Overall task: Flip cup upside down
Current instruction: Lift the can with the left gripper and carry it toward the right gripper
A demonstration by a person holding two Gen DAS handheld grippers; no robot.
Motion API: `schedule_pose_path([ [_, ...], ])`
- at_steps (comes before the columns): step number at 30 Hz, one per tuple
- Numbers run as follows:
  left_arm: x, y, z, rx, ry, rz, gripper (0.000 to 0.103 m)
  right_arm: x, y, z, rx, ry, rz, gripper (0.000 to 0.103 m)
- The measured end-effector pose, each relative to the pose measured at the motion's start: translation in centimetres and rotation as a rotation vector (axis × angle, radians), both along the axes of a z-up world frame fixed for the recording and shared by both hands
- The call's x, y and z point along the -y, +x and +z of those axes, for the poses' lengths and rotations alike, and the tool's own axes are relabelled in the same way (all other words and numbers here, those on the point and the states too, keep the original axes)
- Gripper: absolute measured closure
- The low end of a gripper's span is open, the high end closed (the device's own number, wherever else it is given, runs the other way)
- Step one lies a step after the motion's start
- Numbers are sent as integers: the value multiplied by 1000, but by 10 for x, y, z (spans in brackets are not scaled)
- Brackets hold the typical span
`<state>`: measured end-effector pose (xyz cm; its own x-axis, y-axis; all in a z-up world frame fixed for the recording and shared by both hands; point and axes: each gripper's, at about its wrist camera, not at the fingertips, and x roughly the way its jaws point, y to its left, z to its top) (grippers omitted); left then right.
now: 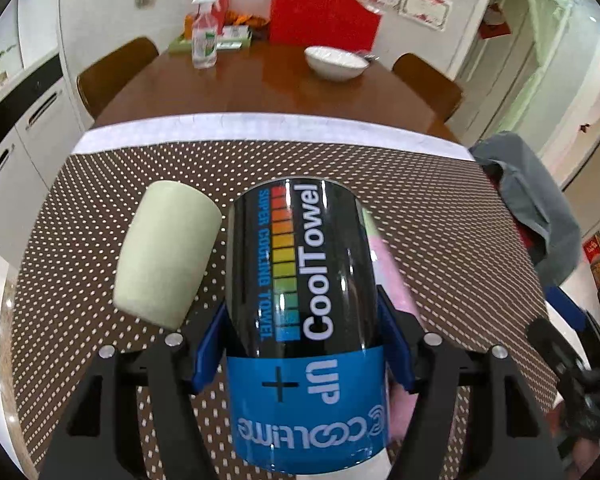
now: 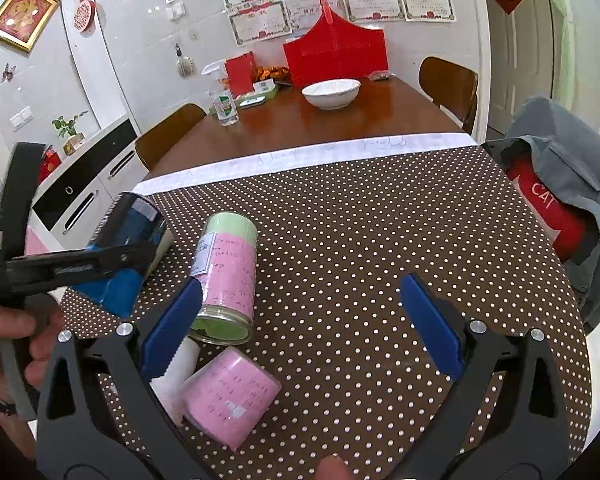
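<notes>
My left gripper (image 1: 302, 344) is shut on a black and blue "CoolTowel" cup (image 1: 300, 304). It holds the cup lying along the fingers above the dotted tablecloth (image 1: 440, 208). The cup also shows at the left of the right wrist view (image 2: 128, 248), tilted in the left gripper's fingers. A pale green cup (image 1: 166, 252) lies on its side to the left of it. My right gripper (image 2: 304, 324) is open and empty over the cloth. A green and pink cup (image 2: 228, 276) lies on its side by its left finger. A pink cup (image 2: 232, 392) lies nearer, with a white piece beside it.
A white bowl (image 2: 331, 93), a spray bottle (image 2: 224, 104) and a red basket (image 2: 336, 54) stand on the far wooden table. Chairs (image 2: 452, 88) stand at both sides. A grey cloth over a red bag (image 2: 556, 204) sits at the right edge.
</notes>
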<state>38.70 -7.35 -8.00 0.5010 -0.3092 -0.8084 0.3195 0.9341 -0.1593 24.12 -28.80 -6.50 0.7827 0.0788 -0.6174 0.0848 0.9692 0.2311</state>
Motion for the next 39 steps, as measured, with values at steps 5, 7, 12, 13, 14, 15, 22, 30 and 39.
schedule_pose_path([
  [5,-11,-55,23,47,-12,-29,37,-7,-25,10,35,-4,-2,6],
  [7,-15,-79,26,56,-19,-38,37,-9,-38,11,46,-4,-5,6],
  [12,-22,-129,18,59,-46,-46,37,-17,-69,10,61,-10,-1,6],
  [13,-25,-136,15,61,-48,-45,37,-18,-74,9,64,-10,2,6],
  [14,-25,-140,12,61,-51,-45,37,-19,-82,8,69,-14,2,6],
  [15,-25,-148,8,58,-56,-49,37,-20,-87,6,71,-15,-1,6],
  [22,-12,-183,-26,17,-75,-81,37,-19,-115,-10,67,-3,-19,6],
  [30,3,-190,-69,-27,-77,-65,37,-14,-131,-23,68,-10,-36,6],
  [39,6,-179,-93,-40,-31,13,25,-18,-139,-32,63,-14,-29,6],
])
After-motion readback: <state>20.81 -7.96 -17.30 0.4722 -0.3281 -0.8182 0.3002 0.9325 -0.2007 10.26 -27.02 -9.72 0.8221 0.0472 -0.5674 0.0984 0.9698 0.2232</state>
